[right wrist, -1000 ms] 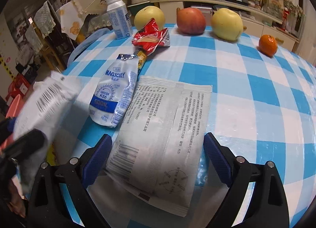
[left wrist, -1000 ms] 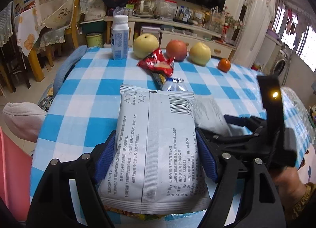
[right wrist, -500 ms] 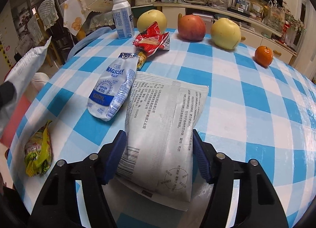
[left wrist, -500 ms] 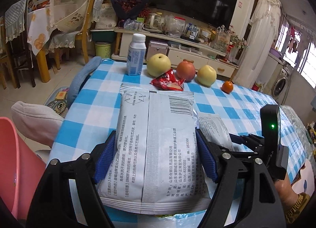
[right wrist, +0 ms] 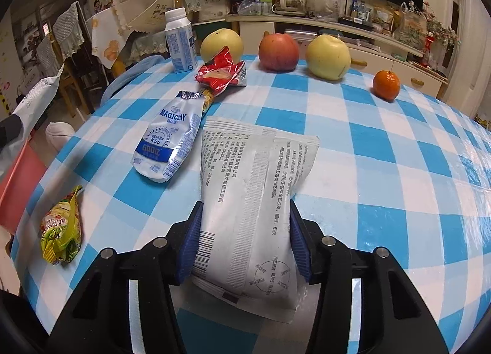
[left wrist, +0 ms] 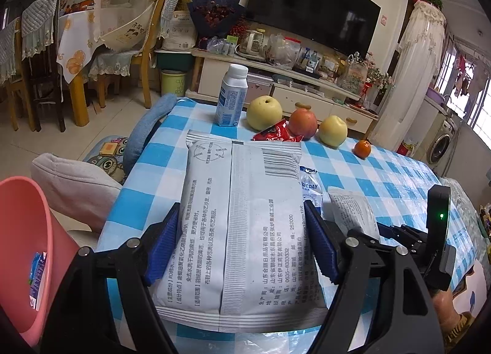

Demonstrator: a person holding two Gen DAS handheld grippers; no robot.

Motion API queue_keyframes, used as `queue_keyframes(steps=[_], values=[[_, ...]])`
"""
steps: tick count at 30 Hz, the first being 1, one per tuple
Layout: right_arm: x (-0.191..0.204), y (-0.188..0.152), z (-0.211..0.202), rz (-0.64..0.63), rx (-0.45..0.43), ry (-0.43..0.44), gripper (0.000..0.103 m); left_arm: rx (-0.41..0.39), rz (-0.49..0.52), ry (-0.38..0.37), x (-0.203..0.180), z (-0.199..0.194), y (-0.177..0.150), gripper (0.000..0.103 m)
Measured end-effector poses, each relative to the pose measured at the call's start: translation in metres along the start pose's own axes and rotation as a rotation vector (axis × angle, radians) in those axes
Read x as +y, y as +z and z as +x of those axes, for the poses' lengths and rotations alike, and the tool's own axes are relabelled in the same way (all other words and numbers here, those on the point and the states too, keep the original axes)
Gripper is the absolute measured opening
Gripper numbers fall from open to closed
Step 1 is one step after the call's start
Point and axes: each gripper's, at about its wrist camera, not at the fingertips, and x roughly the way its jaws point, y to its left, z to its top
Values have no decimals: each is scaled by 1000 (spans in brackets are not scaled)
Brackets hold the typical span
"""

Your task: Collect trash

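Observation:
My left gripper (left wrist: 242, 246) is shut on a grey-white printed packet (left wrist: 242, 219) and holds it in the air over the table's near left edge. A pink bin (left wrist: 24, 246) with a carton inside stands below, to its left. My right gripper (right wrist: 245, 243) is closing its jaws on a second grey-white packet (right wrist: 254, 188), which lies on the checked cloth; the blue pads (right wrist: 190, 243) press its sides and it bulges. A blue-white pouch (right wrist: 168, 145), a red wrapper (right wrist: 221, 73) and a yellow-green wrapper (right wrist: 61, 231) lie on the table to the left.
Along the far edge of the blue-checked table (right wrist: 383, 169) stand a milk bottle (right wrist: 179, 44), a yellow pear (right wrist: 221, 45), a red apple (right wrist: 278, 51), a yellow apple (right wrist: 328, 56) and a tangerine (right wrist: 386, 84). A cushioned seat (left wrist: 73, 188) sits beside the bin.
The right jaws have closed onto the second packet, which has buckled between the pads. My left gripper has lifted and drawn back with its packet, bringing the pink bin into view.

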Motion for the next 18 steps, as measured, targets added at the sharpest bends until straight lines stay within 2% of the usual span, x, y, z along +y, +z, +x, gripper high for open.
queue_keyframes(steps=[4,6,8,13,16,18], values=[[-3,-1,1,28,16,1,54,-10,-6,-1,2,-4,0,77],[-4,-2,-1,40,28,54,56,-13,-11,0,4,-5,0,77],[1,-5,-8,44,13,62,60,-19,-19,-1,7,-7,0,77],[38,-7,-32,-51,-54,184,65,-36,-53,-7,17,-14,1,77],[67,-9,-36,-89,-36,319,67,-42,-66,-3,22,-17,2,77],[89,-12,-35,-134,-21,359,68,-44,-72,0,25,-18,2,77]])
